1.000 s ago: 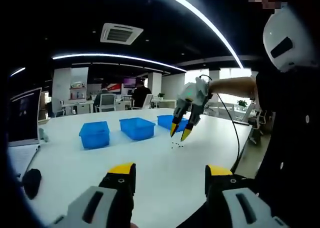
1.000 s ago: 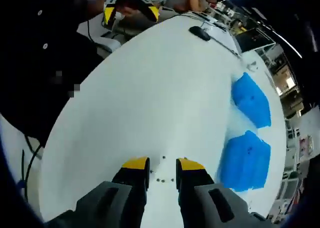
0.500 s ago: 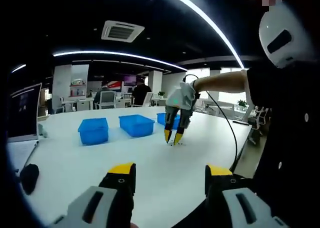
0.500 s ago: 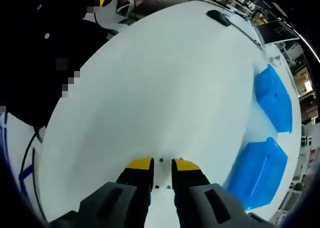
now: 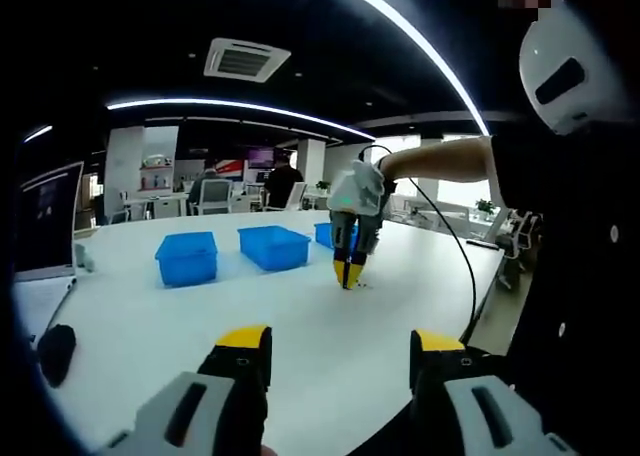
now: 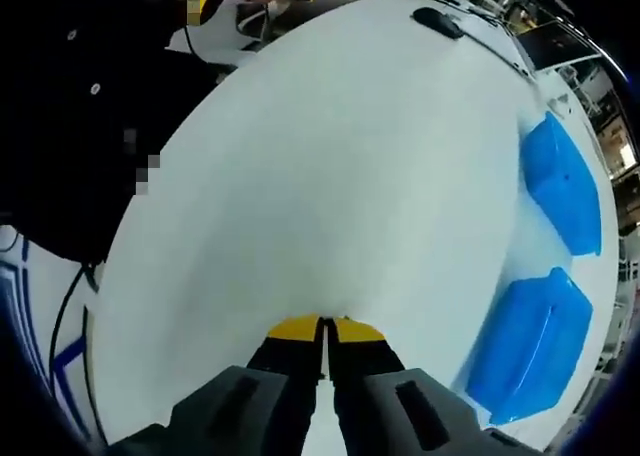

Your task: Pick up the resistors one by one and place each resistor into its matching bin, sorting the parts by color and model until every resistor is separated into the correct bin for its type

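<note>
My right gripper [image 6: 325, 329] points down at the white table [image 6: 330, 176], its yellow-tipped jaws pressed together where a small dark resistor lay; the part is hidden between the pads. In the left gripper view the right gripper [image 5: 348, 274] stands upright with its tips on the table, beside a few tiny dark resistors [image 5: 362, 286]. Three blue bins stand behind it: left [image 5: 186, 258], middle [image 5: 274, 249] and a far one [image 5: 328, 236] partly behind the gripper. Two bins [image 6: 562, 194] [image 6: 528, 342] lie to the right in the right gripper view. My left gripper [image 5: 342, 342] hovers open and holds nothing.
A black mouse [image 5: 55, 348] and a laptop [image 5: 45, 226] sit at the table's left end. The mouse [image 6: 438, 22] also lies far up the table in the right gripper view. A cable [image 5: 462, 266] runs off the right edge. The person's dark sleeve [image 6: 70, 116] is at the left.
My right gripper came down onto the table over the scattered resistors and its jaws went from open to shut. The left gripper has stayed open and still.
</note>
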`<state>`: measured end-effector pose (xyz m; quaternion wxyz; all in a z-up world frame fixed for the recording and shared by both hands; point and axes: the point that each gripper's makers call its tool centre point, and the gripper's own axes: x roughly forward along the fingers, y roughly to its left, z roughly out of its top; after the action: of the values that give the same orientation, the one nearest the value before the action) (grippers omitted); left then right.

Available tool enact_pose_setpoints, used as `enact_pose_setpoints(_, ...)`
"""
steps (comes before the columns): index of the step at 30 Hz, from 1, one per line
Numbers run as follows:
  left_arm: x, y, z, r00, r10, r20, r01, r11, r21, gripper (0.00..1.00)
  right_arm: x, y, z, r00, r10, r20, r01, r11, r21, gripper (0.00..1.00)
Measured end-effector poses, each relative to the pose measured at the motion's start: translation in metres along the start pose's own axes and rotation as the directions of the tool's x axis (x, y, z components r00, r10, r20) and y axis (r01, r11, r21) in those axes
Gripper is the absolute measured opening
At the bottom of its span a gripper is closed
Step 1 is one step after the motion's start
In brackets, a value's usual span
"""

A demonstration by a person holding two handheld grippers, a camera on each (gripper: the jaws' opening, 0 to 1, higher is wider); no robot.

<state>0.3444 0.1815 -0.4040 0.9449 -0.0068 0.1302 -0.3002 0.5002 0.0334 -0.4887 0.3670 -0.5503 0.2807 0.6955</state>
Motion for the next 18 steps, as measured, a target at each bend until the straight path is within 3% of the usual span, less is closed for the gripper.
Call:
enact_pose_setpoints(6,-0.001,0.000,0.002,1.000,0.000,0.008,0.000,1.000,0.000,0.57,-0.001,0.002,-0.002,0.999,-0.038,0.006,0.039,0.999,-0.005,0.05)
enact_pose_setpoints(10,0.000,-0.002,0.004,1.000,-0.007,0.009,0.007,1.000,0.007,0.57,-0.019,0.002,0.010,0.988,-0.109,0.110,0.102,0.992,0.072,0.05)
enact_pose_setpoints(12,0.002,-0.004,0.006,1.000,-0.014,0.010,0.013,1.000,0.012,0.57,-0.034,0.003,0.016,0.973,-0.151,0.176,0.129,0.983,0.131,0.05)
enact_pose_setpoints(14,0.004,-0.005,0.008,1.000,-0.021,0.012,0.020,1.000,0.017,0.57,-0.051,0.005,0.019,0.945,-0.215,0.248,0.169,0.966,0.194,0.05)
enact_pose_setpoints(16,0.006,-0.007,0.011,0.999,-0.028,0.015,0.028,0.999,0.023,0.57,-0.070,0.010,0.023,0.901,-0.284,0.328,0.197,0.941,0.275,0.05)
enact_pose_setpoints(17,0.008,-0.008,0.012,0.999,-0.032,0.016,0.032,0.999,0.026,0.57,-0.080,0.012,0.023,0.872,-0.325,0.365,0.212,0.924,0.318,0.05)
enact_pose_setpoints(18,0.009,-0.009,0.014,0.999,-0.037,0.019,0.037,0.999,0.029,0.57,-0.093,0.016,0.023,0.830,-0.377,0.410,0.221,0.898,0.380,0.05)
